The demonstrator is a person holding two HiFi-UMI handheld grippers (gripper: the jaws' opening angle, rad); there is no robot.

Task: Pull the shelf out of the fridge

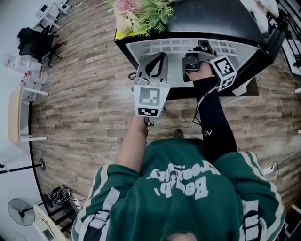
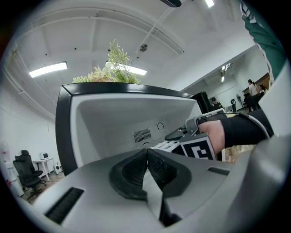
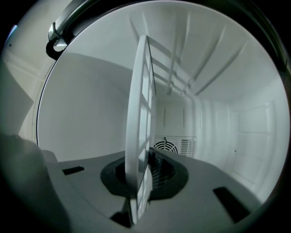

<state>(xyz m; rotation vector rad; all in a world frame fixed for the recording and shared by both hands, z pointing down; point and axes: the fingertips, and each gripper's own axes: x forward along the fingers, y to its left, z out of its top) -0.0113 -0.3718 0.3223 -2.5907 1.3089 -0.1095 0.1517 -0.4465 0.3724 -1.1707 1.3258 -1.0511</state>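
Observation:
A small black fridge (image 1: 123, 44) stands open in front of me, its inside white. Its white grid shelf (image 1: 171, 46) lies inside it. My right gripper (image 1: 199, 48) reaches into the fridge and is shut on the shelf's front edge. In the right gripper view the shelf (image 3: 140, 113) runs edge-on between the pads (image 3: 157, 170), and the fridge's back wall with a round vent (image 3: 166, 146) lies behind. My left gripper (image 1: 157, 59) hangs at the fridge's mouth, left of the right one. In the left gripper view it (image 2: 147, 160) is shut on nothing, pad against pad.
A potted plant (image 1: 141, 14) sits on top of the fridge. The floor is wood planks (image 1: 84, 94). A white table (image 1: 16, 115), a black office chair (image 1: 35, 40) and a fan (image 1: 21, 209) stand at the left. The fridge's black door (image 1: 268, 47) swings out at the right.

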